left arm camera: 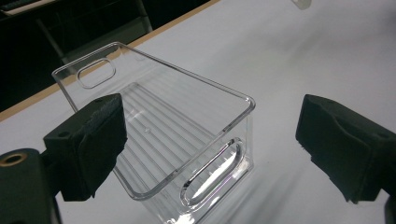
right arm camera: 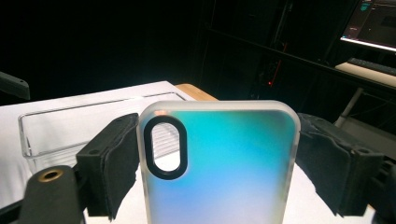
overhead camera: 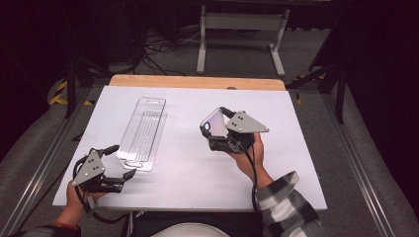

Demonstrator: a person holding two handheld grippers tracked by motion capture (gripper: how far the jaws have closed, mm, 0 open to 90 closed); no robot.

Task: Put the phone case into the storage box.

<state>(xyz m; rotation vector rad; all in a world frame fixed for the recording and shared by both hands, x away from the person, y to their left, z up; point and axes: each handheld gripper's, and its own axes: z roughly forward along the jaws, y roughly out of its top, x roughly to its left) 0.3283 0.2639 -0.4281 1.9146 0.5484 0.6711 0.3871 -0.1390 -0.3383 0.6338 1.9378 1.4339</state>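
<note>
Right claw [overhead camera: 213, 129] raised above the middle of the table [overhead camera: 296, 148], pinching a phone case [overhead camera: 215, 122] by its two long edges, pads pressed flat on either side. Seen in the right gripper view as a frosted case [right arm camera: 219, 163] shading teal to blue, standing upright between the jaws, black-ringed camera hole at upper left. Gripped by the edges probably to keep the broad back free and the lower end clear for lowering into something narrow. Clear bin [overhead camera: 143, 132] lying on the table left of centre, long axis running away from the person, open side up, ribbed floor, a slot handle at each end wall. Set lengthwise like that, apparently, to take the case along its length. Left claw [overhead camera: 121, 162] low at the near left corner of the table, spread wide, pinching nothing; in the left gripper view, one pad [left arm camera: 100, 140] just beside the near left wall of the bin [left arm camera: 187, 140], the other pad well off to the right, no contact visible. Placed there most likely to steady the light bin once the case goes in. Case and bin well apart for now; next step, by the look of it, carrying the case leftward over the open bin.
</note>
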